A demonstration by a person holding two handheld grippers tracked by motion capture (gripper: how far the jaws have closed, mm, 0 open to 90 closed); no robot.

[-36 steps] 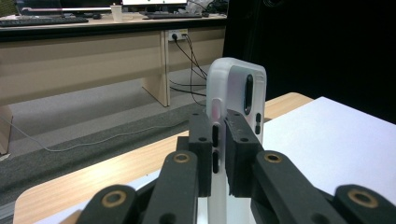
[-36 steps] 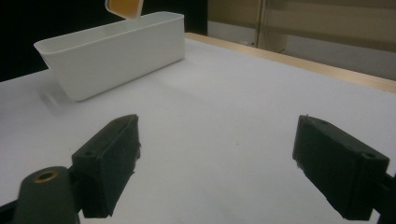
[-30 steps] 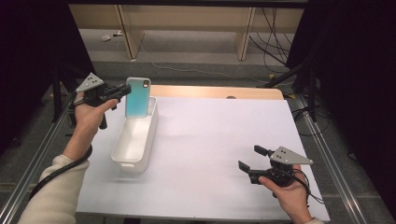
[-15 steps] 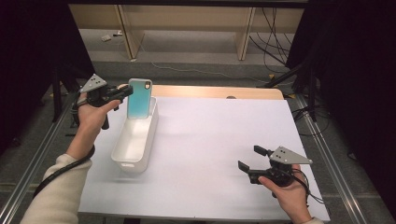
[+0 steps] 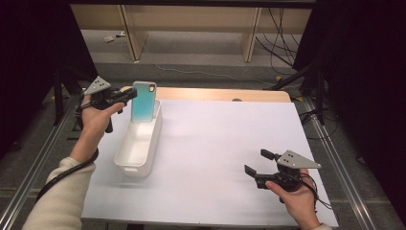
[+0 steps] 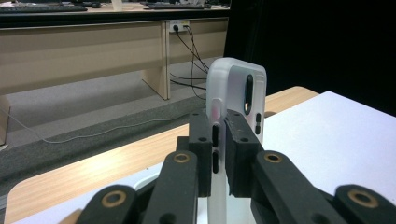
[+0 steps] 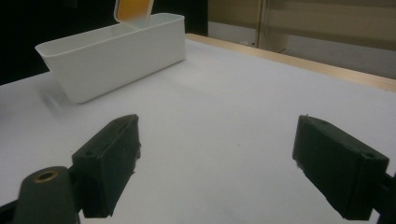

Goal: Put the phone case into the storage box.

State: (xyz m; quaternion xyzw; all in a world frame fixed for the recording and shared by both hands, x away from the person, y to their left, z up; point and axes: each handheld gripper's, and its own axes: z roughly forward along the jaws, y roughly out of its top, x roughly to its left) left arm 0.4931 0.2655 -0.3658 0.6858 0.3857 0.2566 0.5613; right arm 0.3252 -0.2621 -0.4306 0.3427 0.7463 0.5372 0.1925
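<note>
pinching the phone case [image 6: 236, 93] edge-on, left claw [image 6: 219, 154] clamps its side buttons.

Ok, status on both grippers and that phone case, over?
Left gripper shut on phone case, upright over the white bin's far end. Right gripper open, empty. Nothing in the way.

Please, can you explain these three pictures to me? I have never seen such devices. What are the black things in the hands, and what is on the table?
A person holds a two-jaw grasping tool in each hand. One camera looks down from above the table; each tool also carries its own camera looking along its black jaws. On the white table stands a long white bin. The left tool is shut on the edge of a phone case, turquoise from above, held upright over the bin's far end. The right tool is open and holds nothing, low over the table near the person.
</note>
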